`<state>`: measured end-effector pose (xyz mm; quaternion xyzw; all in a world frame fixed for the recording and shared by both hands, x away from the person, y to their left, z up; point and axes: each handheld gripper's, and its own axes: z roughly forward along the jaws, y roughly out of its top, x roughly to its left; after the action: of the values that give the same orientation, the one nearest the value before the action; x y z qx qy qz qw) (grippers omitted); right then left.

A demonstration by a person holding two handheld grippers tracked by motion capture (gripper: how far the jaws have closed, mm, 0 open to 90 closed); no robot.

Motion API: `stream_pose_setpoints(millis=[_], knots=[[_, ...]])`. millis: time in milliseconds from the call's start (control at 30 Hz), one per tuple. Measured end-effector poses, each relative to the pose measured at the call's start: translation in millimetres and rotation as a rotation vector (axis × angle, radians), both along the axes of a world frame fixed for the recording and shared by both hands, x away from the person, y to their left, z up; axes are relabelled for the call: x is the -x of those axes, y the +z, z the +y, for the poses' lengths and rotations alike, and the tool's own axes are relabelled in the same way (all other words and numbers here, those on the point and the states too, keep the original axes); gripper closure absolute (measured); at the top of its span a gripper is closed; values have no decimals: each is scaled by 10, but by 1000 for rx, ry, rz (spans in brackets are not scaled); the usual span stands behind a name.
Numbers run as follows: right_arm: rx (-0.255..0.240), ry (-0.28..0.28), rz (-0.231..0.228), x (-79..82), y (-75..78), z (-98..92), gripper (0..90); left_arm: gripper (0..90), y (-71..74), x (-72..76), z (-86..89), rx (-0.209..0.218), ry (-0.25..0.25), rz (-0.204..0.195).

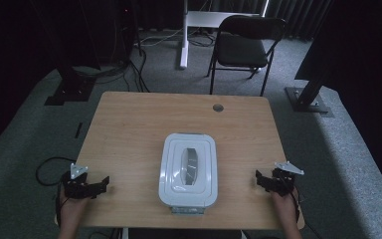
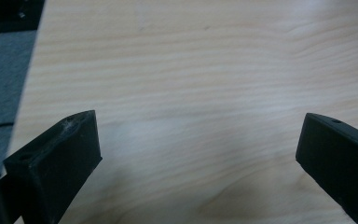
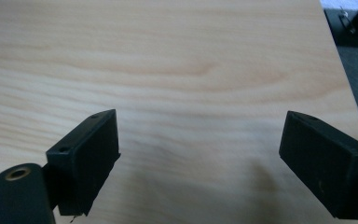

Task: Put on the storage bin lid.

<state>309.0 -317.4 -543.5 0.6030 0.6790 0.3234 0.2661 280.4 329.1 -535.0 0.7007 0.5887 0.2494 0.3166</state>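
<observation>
Wood grain of the table (image 1: pixel 129 129) lies bare between both pairs of jaws. In the high view a white lidded container (image 1: pixel 187 169) with a recessed handle on its lid sits at the middle of the table toward the near edge, and the two grippers flank it, each well apart from it. The left gripper (image 1: pixel 99 185) rests at the near left edge with its jaws spread wide and nothing between them; in the left gripper view (image 2: pixel 198 149) they frame plain tabletop. The right gripper (image 1: pixel 262 180) sits at the near right edge, jaws likewise wide apart and empty; the right gripper view (image 3: pixel 199 149) shows the same bare wood. A black folding chair (image 1: pixel 243 47) stands on the carpet beyond the table.
</observation>
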Motion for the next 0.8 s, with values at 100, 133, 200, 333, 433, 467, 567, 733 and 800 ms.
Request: stream_pose_setpoints(millis=[100,133,200,333,433,467,567,733,800], knots=[[20,-30,1,21,-30,-31,113,4,-13,34,48,-19,42,11],[27,-44,0,26,-41,-37,113,4,-22,45,61,-26,63,11],[31,-66,17,21,-56,-46,113,4,-32,62,93,-23,84,12],[15,-90,33,3,-61,-71,113,4,-50,85,145,-8,134,14],[21,-90,57,-22,-70,-66,110,4,-68,80,148,-23,150,33],[21,-94,58,-25,-70,-65,111,4,-76,76,148,-30,155,39],[20,-98,59,-28,-70,-65,110,4,-89,64,148,-34,149,56],[18,-103,59,-52,-71,-72,110,4,-111,33,140,-42,155,73],[17,-103,60,-56,-70,-71,110,4,-111,30,140,-41,156,73]])
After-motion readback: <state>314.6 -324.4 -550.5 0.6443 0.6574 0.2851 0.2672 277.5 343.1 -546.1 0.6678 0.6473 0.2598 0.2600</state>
